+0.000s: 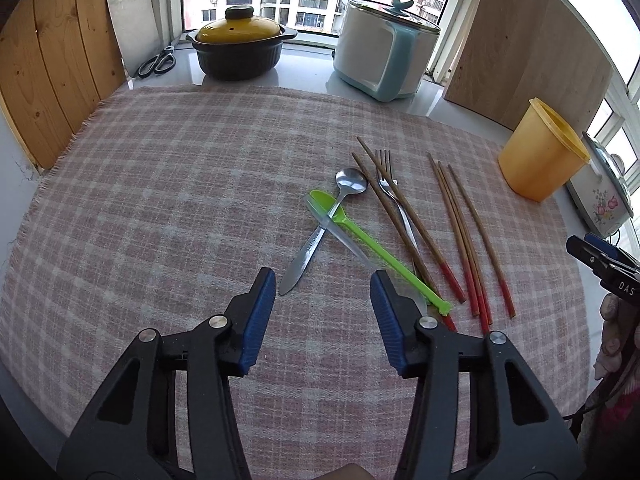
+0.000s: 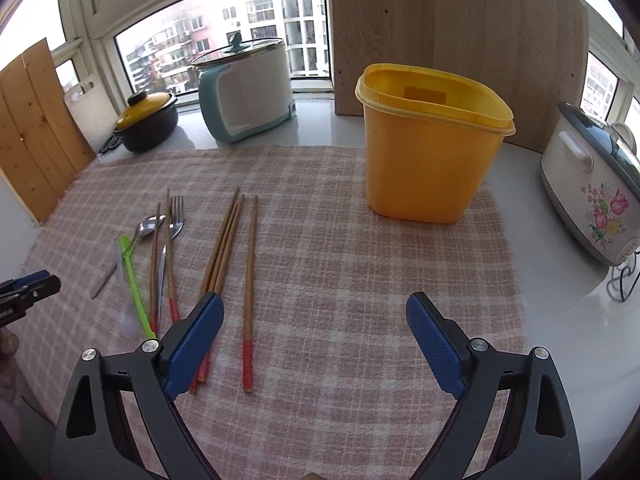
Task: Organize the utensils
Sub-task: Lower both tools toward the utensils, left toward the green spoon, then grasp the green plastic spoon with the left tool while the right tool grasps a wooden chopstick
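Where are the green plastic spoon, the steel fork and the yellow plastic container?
green plastic spoon point(image 1: 372, 246): left wrist view, mid-handle.
steel fork point(image 1: 385, 170): left wrist view, base of the tines.
yellow plastic container point(image 2: 424, 160): right wrist view, front wall.

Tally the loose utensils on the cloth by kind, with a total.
Chopsticks: 5
Spoons: 3 (metal, green, clear)
Fork: 1
Total: 9

Daylit window point(image 2: 224, 36), wood panels point(image 2: 460, 40), checked tablecloth point(image 2: 340, 280)
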`<move>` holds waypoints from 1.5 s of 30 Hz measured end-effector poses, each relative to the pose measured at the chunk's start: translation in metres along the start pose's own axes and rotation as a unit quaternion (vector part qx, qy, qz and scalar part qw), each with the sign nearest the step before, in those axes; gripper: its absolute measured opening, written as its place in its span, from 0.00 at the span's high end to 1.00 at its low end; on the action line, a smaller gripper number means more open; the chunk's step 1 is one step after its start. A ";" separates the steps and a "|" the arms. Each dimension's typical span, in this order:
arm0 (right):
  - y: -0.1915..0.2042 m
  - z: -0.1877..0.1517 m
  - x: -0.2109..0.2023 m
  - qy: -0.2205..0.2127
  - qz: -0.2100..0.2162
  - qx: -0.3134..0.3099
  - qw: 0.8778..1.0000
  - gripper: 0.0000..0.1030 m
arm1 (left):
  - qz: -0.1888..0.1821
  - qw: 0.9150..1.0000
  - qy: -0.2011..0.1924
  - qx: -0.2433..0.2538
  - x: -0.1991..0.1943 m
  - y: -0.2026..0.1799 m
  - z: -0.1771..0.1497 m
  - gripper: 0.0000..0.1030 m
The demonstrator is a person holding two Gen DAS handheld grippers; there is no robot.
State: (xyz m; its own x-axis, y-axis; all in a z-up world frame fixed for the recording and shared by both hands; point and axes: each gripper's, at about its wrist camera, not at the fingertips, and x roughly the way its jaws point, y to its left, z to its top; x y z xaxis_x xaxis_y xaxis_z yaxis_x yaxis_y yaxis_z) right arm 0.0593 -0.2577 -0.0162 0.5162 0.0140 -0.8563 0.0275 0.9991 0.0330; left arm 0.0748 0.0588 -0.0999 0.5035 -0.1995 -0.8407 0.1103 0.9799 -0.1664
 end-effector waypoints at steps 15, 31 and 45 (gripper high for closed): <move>0.003 0.021 0.031 0.066 0.115 -0.107 0.985 0.56 | -0.024 0.994 0.020 -0.106 0.019 -0.053 -0.010 0.81; 0.029 0.014 0.082 0.135 0.106 -0.020 0.985 0.69 | -0.066 0.990 0.081 -0.098 0.086 -0.028 0.022 0.86; 0.032 0.018 0.110 0.166 0.102 -0.019 0.981 0.69 | -0.028 0.988 0.094 -0.122 0.113 -0.019 0.035 0.83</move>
State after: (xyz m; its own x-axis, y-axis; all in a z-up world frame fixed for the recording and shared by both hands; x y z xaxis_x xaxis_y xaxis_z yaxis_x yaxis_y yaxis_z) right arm 0.1323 -0.2246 -0.1007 0.2002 0.2203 -0.9547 -0.0827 0.9747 0.2076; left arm 0.1592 0.0175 -0.1735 0.3318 -0.2706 -0.9037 -0.0881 0.9449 -0.3153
